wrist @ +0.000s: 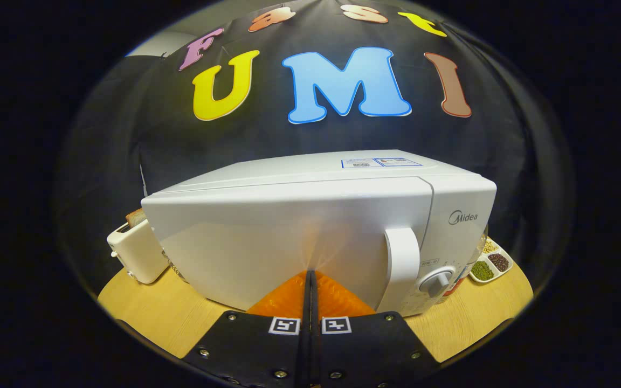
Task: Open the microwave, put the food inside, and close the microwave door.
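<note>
Pressed flat together, with nothing between them, the gripper (310, 272) fingers are meeting tip to tip right at the lower front of the microwave door (283, 242); the tips are sitting at or against the door face, and their glow is reflecting on its glossy surface. Whether they are actually pushing on it cannot be told.

White and closed, the microwave (321, 226) is standing on the wooden table (149, 312) and is turned a little, so that its control side is lying to the right of the fingers. A curved vertical door handle (403, 264) is sitting just to the right of the fingertips, not touched by them. Beside the handle, a round dial (436, 280) is sticking out of the control panel. On the top of the oven, a small sticker (380, 162) is lying flat near the back.

To the left of the microwave, a pale toaster (135, 253) is standing just beside its corner, with a slice of bread (137, 217) poking up from its slot. To the right, partly hidden behind the microwave, a white divided dish (491, 264) is holding separate portions of green, dark and pale grains.

Behind everything, the black cloth wall (127, 140) is hanging across the booth.
</note>
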A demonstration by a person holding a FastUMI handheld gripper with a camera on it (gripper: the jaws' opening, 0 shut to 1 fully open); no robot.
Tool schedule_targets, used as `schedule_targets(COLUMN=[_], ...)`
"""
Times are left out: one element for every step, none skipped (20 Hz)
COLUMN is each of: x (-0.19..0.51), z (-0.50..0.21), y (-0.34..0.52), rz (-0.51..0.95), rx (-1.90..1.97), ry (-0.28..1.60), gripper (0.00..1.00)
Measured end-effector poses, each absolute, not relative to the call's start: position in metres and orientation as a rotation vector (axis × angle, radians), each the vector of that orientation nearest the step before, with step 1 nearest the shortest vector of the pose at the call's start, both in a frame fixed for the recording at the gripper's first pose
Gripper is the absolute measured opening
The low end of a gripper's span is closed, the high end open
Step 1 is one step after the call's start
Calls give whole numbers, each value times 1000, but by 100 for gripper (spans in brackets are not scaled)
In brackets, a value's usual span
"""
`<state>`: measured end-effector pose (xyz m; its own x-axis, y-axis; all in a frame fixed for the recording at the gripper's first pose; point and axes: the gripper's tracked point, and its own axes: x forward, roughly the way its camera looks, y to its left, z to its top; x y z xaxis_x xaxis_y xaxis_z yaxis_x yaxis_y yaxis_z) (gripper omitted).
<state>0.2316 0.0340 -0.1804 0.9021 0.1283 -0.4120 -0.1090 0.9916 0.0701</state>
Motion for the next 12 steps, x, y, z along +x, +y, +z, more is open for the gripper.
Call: schedule_targets(x=[232, 229, 226, 224, 219, 211, 204, 196, 188, 180, 171, 162], z=[-180, -180, -174, -166, -158, -149, -140, -131, -123, -116, -109, -102], y=[33, 30, 31, 33, 34, 35, 36, 35, 34, 35, 34, 32], rz=[116, 107, 110, 110, 110, 113, 114, 112, 110, 109, 107, 101], rx=[25, 16, 17, 14, 10, 10, 8, 6, 9, 14, 17, 19], ry=[423, 425, 414, 400, 387, 369, 349, 330, 314, 305, 293, 279], gripper=[1, 1, 1, 1, 1, 1, 1, 1, 1, 1, 1, 1])
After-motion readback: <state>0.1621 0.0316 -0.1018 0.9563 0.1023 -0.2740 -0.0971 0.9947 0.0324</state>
